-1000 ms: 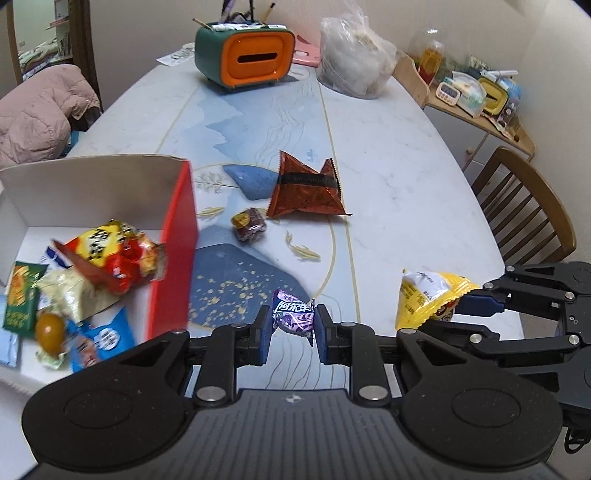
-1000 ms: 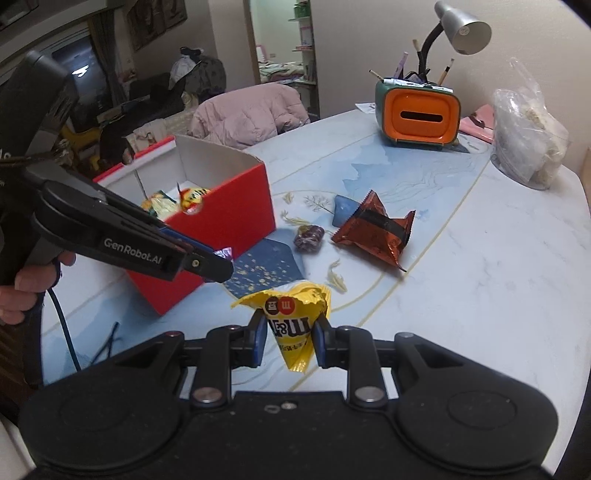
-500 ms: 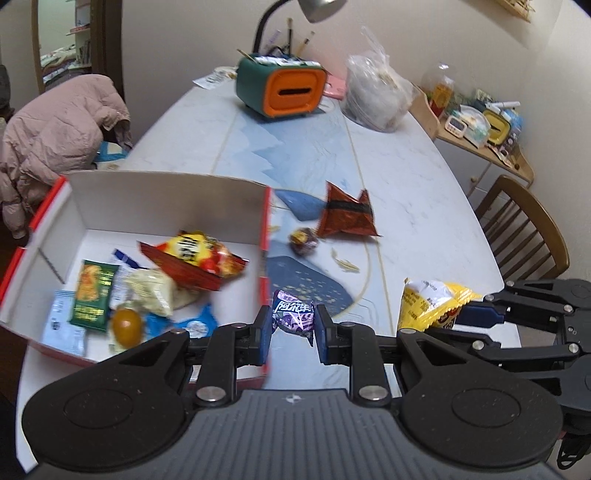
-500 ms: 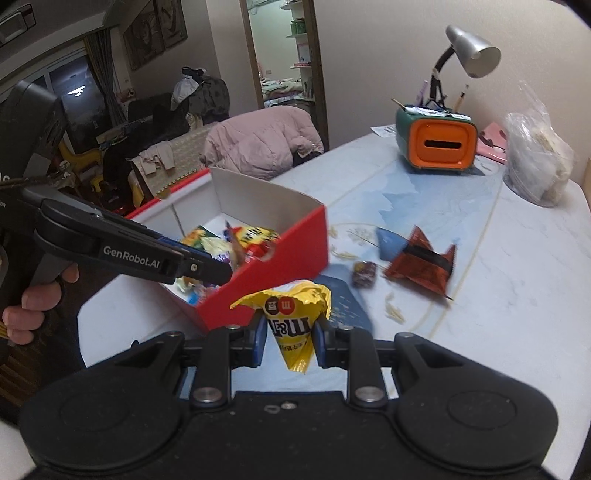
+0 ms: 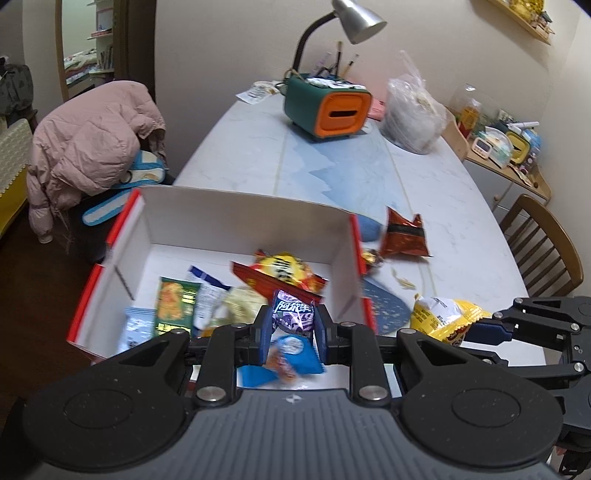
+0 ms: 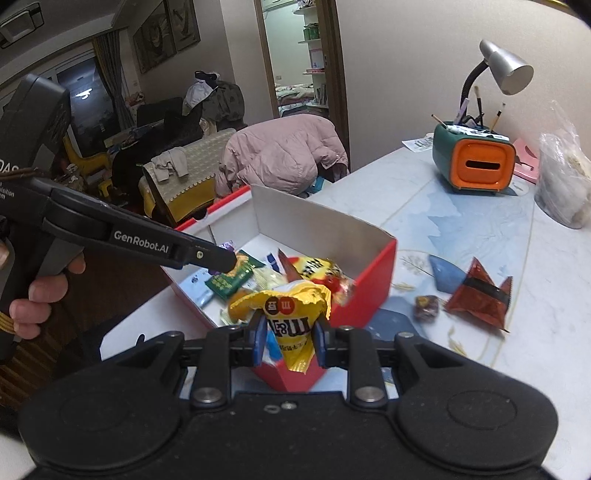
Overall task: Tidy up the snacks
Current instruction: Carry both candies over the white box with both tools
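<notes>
A red box [image 5: 354, 236] with a white inside holds several snack packets. My left gripper [image 5: 292, 325] is shut on a small purple candy packet [image 5: 292, 314] and hangs over the box's near end. The right gripper [image 6: 289, 330] is shut on a yellow snack bag [image 6: 290, 314], above the box's near red wall [image 6: 373, 280]. In the left wrist view that yellow bag [image 5: 439, 317] shows just right of the box. On the table lie a dark red foil packet [image 5: 404, 234] and a small brown wrapped candy [image 5: 373, 256], both right of the box.
A green and orange pen holder [image 5: 327, 107] and a lamp [image 5: 354, 18] stand at the table's far end, next to a clear plastic bag [image 5: 412, 118]. A pink jacket [image 5: 88, 147] hangs over a chair at the left. A wooden chair [image 5: 543, 240] stands at the right.
Both grippers have risen and moved left toward the box, each keeping its packet. The left one went from over the table to over the box; the right one now hangs at the box's wall.
</notes>
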`<state>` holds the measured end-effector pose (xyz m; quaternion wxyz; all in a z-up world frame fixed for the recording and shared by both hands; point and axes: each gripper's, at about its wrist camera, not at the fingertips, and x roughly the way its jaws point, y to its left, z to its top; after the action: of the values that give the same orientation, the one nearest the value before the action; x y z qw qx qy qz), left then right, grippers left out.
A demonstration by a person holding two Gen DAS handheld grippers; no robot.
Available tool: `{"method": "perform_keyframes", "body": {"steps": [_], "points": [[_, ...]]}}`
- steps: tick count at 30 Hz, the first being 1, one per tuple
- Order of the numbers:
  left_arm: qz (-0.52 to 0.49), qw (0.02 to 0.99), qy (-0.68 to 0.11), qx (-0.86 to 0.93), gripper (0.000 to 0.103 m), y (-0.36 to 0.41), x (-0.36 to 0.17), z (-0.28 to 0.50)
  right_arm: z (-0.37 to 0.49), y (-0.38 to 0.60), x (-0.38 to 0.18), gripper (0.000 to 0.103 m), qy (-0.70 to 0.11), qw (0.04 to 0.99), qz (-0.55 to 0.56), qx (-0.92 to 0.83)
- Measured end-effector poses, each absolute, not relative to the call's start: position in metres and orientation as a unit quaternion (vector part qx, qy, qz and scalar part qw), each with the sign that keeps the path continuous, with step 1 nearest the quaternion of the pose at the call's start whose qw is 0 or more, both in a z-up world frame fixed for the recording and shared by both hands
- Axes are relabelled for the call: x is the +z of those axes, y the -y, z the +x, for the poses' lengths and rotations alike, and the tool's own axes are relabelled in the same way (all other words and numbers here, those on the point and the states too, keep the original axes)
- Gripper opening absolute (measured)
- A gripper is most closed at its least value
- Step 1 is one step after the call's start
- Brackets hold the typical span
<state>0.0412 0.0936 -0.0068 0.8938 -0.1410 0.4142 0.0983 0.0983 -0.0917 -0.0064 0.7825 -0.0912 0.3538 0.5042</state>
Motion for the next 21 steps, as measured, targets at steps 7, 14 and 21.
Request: {"method": "perform_keyframes", "body": {"steps": [7,14,21], "points": [[-0.135,0.889,-0.421,0.117,0.023,-0.137,-0.015,0.04,0.098,0.052,-0.014,0.024,-0.368,0.781,-0.091,0.497],[-0.128,0.881,-0.434,0.136,0.023,-0.177,-0.03,0.05,0.103,0.013,-0.031,0.024,-0.392,0.775,-0.095,0.487],[-0.115,0.871,-0.456,0.139,0.023,-0.199,-0.047,0.071,0.111,-0.017,-0.054,0.024,-0.432,0.765,-0.092,0.469]]}}
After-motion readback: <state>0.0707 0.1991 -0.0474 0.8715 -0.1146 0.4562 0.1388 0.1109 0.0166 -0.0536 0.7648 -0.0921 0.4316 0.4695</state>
